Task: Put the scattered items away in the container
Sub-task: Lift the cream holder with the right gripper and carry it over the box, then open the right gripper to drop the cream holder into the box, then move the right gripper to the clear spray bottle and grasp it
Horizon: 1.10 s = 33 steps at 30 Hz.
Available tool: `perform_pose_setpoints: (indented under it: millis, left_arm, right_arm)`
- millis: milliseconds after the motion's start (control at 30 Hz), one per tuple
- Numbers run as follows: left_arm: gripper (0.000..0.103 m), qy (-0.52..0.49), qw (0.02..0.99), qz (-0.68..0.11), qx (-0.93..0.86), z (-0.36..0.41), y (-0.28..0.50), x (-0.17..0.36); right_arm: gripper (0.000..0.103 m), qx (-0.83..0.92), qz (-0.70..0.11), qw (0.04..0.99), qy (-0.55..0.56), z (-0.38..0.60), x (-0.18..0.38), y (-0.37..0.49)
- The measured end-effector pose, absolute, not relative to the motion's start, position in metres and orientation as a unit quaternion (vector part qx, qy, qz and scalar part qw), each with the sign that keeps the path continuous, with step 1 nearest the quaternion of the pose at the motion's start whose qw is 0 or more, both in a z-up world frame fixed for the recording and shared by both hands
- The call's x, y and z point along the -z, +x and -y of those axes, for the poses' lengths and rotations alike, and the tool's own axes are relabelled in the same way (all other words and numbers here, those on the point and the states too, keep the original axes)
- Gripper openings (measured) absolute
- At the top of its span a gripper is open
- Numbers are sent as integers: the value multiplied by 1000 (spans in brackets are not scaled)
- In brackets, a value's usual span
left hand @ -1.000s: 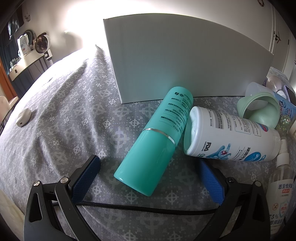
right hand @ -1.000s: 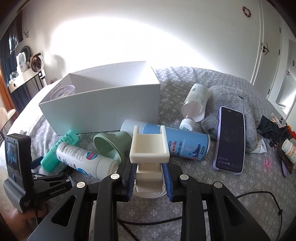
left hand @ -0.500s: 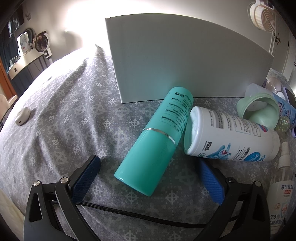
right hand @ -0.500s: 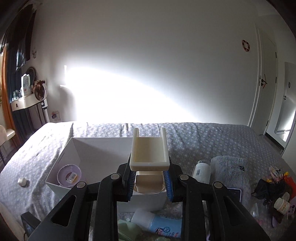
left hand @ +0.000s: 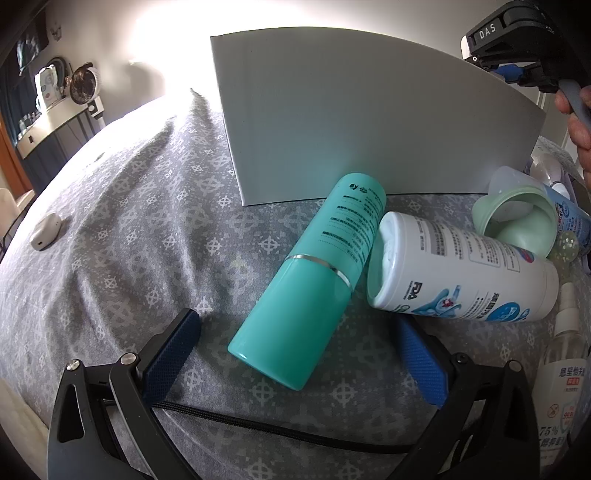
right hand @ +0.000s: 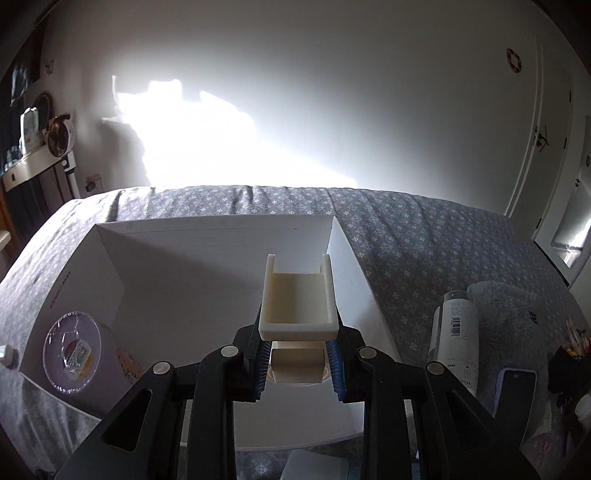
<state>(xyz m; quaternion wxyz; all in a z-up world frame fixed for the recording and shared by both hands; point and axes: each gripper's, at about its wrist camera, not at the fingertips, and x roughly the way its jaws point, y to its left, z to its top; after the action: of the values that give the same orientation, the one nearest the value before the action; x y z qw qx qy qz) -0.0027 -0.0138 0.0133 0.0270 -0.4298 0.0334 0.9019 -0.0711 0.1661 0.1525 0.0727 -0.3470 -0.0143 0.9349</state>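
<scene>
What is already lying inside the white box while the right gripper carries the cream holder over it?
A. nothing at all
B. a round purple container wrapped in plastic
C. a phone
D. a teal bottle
B: the right wrist view shows a round purple container in the near left corner of the white box, while the right gripper, shut on the cream holder, hangs over the box's open top.

"DAS" on the black tool housing (left hand: pixel 496 27), "75%" on the clear spray bottle (left hand: pixel 561 406)
</scene>
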Motion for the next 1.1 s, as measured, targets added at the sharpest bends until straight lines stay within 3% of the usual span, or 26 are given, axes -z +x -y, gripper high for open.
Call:
perform_pose_setpoints:
  millis: [267, 333, 400, 467, 600, 767, 1000, 1100]
  left_arm:
    - [103, -430, 27, -33, -902, 14, -4, -13]
    - [103, -430, 27, -33, -902, 14, -4, -13]
    - [103, -430, 27, -33, -902, 13, -3, -13]
    - [103, -430, 27, -33, -902, 14, -4, -13]
    - [103, -430, 27, -33, -902, 14, -4, -13]
    - [103, -429, 27, -33, -902, 14, -4, -13]
    - [103, -429, 27, -33, -902, 15, -4, -13]
    - [103, -429, 27, -33, -902, 15, -4, -12]
  right_arm:
    - [25, -924, 5, 54, -379, -177, -133, -64]
    - [34, -928, 6, 76, -364, -180, -139, -57]
    - [68, -934, -4, 95, -345, -187, -147, -43]
    - [81, -938, -27, 100, -332, -194, -157, -23]
    - [82, -925, -77, 54, -367, -200, -159, 23]
    - [82, -877, -137, 4, -461, -204, -118, 79]
    - [82, -841, -121, -21, -527, -207, -78, 127]
    - [82, -833, -176, -32, -524, -221, -74, 124]
